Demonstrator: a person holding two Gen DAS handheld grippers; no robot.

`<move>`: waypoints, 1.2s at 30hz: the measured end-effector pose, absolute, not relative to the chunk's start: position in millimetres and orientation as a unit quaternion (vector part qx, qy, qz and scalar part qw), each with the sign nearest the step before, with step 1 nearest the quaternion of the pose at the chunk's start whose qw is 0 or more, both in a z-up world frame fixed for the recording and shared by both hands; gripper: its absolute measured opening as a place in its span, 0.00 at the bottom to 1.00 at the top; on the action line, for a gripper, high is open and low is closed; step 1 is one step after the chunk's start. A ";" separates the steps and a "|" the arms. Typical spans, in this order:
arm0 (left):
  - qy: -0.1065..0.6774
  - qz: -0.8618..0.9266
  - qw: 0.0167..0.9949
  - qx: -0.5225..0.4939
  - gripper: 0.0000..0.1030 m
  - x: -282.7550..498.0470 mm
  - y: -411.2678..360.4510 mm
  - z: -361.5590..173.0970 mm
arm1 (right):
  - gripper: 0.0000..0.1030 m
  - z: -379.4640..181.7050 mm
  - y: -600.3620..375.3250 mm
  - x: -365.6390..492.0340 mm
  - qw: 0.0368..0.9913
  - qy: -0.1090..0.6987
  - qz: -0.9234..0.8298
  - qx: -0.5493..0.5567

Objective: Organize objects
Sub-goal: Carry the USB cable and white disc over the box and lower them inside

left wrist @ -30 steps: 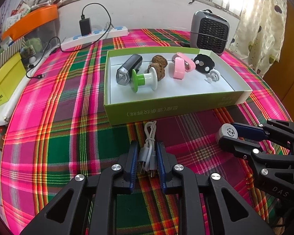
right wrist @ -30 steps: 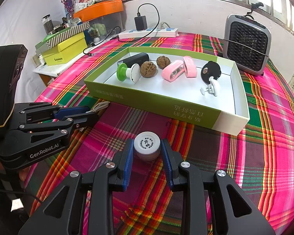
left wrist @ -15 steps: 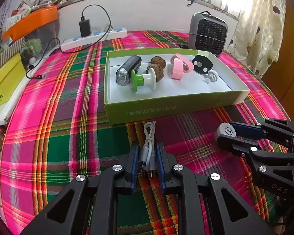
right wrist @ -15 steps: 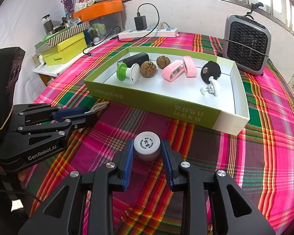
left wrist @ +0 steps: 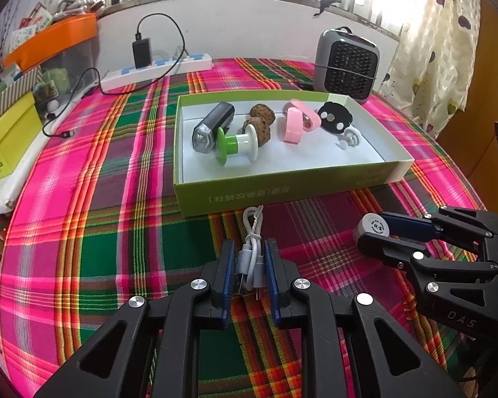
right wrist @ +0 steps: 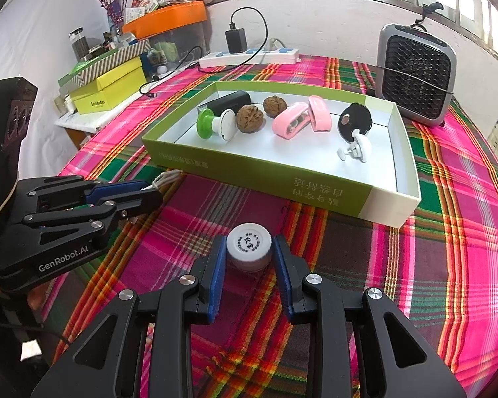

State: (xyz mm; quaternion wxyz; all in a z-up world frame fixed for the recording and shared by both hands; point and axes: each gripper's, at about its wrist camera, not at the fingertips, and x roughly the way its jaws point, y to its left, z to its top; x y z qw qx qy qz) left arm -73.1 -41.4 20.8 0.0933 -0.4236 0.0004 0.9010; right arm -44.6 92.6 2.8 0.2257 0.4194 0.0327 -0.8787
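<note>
Change: little is seen to differ from a second ago; the left gripper (left wrist: 249, 265) has been drawn slightly tighter on the white cable (left wrist: 252, 242), and both tools are kept in place on the cloth.
Meaning for the task: both grips are judged settled, so lifting toward the box is taken as the step now due; nothing has yet been carried over.
Tablecloth (left wrist: 116, 225): a pink and green plaid is spread under everything.
Green box (right wrist: 259, 179): it is set open just beyond both grippers, white inside.
Box contents: a black bike light (left wrist: 214, 126), a green-and-white spool (left wrist: 237, 144), two walnuts (right wrist: 250, 117), two pink clips (right wrist: 290, 122), a black disc (right wrist: 353, 121) and a small white hook (right wrist: 357, 147) are laid in one row; bare floor is left along the near wall.
Right gripper (right wrist: 249, 258): its pads are pressed against the sides of a small white-capped jar (right wrist: 249, 245), which stands on the cloth in front of the box.
Left gripper: it is pinched shut on the coiled cable, whose loop lies almost against the box's near wall.
</note>
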 end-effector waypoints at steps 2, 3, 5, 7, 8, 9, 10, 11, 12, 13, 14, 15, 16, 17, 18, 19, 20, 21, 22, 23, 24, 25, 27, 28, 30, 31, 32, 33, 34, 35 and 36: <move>0.000 0.902 0.095 -0.421 0.15 -72.4 -41.1 22.8 | 0.29 4.2 93.7 -44.2 0.225 0.032 -0.880 0.418; -0.001 0.903 0.096 -0.420 0.15 -72.0 -41.2 24.0 | 0.29 5.0 94.4 -44.0 0.225 0.031 -0.880 0.417; -0.004 0.903 0.097 -0.418 0.15 -71.5 -41.6 26.2 | 0.29 6.5 95.6 -43.4 0.224 0.031 -0.881 0.415; -0.005 0.904 0.099 -0.416 0.15 -71.0 -41.7 27.9 | 0.29 8.2 96.6 -43.2 0.224 0.030 -0.882 0.413; -0.005 0.904 0.100 -0.415 0.15 -70.4 -41.5 29.2 | 0.29 9.2 96.8 -42.6 0.224 0.030 -0.883 0.412; -0.004 0.905 0.102 -0.413 0.15 -69.8 -41.0 31.2 | 0.29 10.4 98.0 -42.6 0.224 0.029 -0.883 0.411; -0.004 0.906 0.104 -0.411 0.15 -69.4 -40.2 32.7 | 0.29 11.6 98.0 -42.3 0.224 0.029 -0.884 0.410; -0.005 0.906 0.105 -0.409 0.15 -68.9 -39.4 34.6 | 0.29 12.8 98.1 -42.2 0.223 0.028 -0.885 0.408; -0.005 0.907 0.107 -0.407 0.15 -69.0 -38.9 36.7 | 0.29 14.4 99.6 -42.4 0.223 0.027 -0.886 0.407; -0.005 0.908 0.110 -0.405 0.15 -69.4 -38.2 38.8 | 0.29 15.4 99.4 -42.4 0.222 0.027 -0.886 0.405; -0.005 0.908 0.111 -0.404 0.15 -69.3 -37.6 40.1 | 0.29 17.1 100.3 -42.7 0.221 0.027 -0.887 0.404; -0.005 0.909 0.112 -0.401 0.15 -69.5 -36.9 42.1 | 0.29 18.5 100.6 -42.8 0.221 0.027 -0.888 0.402; -0.005 0.909 0.114 -0.400 0.15 -70.3 -36.3 43.5 | 0.29 20.3 101.6 -43.1 0.221 0.027 -0.889 0.401; -0.005 0.909 0.116 -0.400 0.15 -71.9 -35.5 45.2 | 0.29 21.8 102.1 -43.7 0.220 0.026 -0.890 0.400; -0.004 0.910 0.117 -0.398 0.15 -73.1 -34.9 46.6 | 0.29 23.4 104.0 -45.1 0.218 0.024 -0.890 0.399; -0.004 0.911 0.118 -0.396 0.15 -74.1 -34.2 48.2 | 0.29 24.5 104.7 -46.1 0.217 0.024 -0.891 0.398; -0.004 0.911 0.119 -0.395 0.15 -74.7 -33.6 49.3 | 0.29 25.8 106.1 -47.5 0.215 0.024 -0.892 0.397; -0.005 0.911 0.122 -0.393 0.15 -76.6 -32.9 50.9 | 0.29 27.4 107.3 -49.1 0.213 0.023 -0.893 0.396; -0.006 0.911 0.123 -0.393 0.15 -77.1 -32.3 51.5 | 0.29 29.0 109.0 -50.8 0.211 0.021 -0.894 0.394; -0.005 0.911 0.125 -0.392 0.15 -78.4 -31.2 52.4 | 0.29 30.8 110.6 -52.5 0.210 0.020 -0.895 0.393; -0.003 0.911 0.127 -0.392 0.15 -80.3 -29.7 53.2 | 0.29 32.9 112.7 -54.9 0.207 0.018 -0.896 0.391; -0.002 0.911 0.129 -0.391 0.15 -81.7 -28.2 53.8 | 0.29 34.3 113.1 -56.0 0.205 0.018 -0.897 0.390; 0.000 0.911 0.133 -0.389 0.15 -85.4 -25.4 55.9 | 0.29 38.1 115.6 -60.1 0.203 0.017 -0.900 0.386; 0.000 0.912 0.135 -0.388 0.15 -87.1 -24.1 57.1 | 0.29 39.7 116.1 -61.7 0.203 0.016 -0.900 0.385; 0.000 0.912 0.141 -0.386 0.15 -91.7 -21.0 59.7 | 0.29 42.2 118.2 -66.1 0.202 0.014 -0.901 0.384; 0.000 0.912 0.143 -0.385 0.15 -94.4 -19.8 60.7 | 0.29 43.2 118.9 -69.1 0.201 0.014 -0.901 0.383; 0.000 0.912 0.145 -0.385 0.15 -96.8 -18.5 61.6 | 0.29 44.1 119.6 -71.9 0.200 0.014 -0.902 0.383; 0.001 0.911 0.146 -0.384 0.15 -98.3 -17.7 62.2 | 0.29 44.9 120.8 -75.2 0.198 0.012 -0.902 0.383; 0.000 0.911 0.148 -0.384 0.15 -100.4 -16.9 62.5 | 0.29 45.8 121.7 -78.4 0.198 0.011 -0.902 0.383; 0.000 0.911 0.150 -0.385 0.15 -102.6 -15.9 62.7 | 0.29 46.4 122.7 -81.5 0.198 0.010 -0.902 0.383; -0.001 0.909 0.152 -0.388 0.15 -105.8 -15.2 62.0 | 0.29 46.7 123.5 -84.5 0.197 0.008 -0.902 0.384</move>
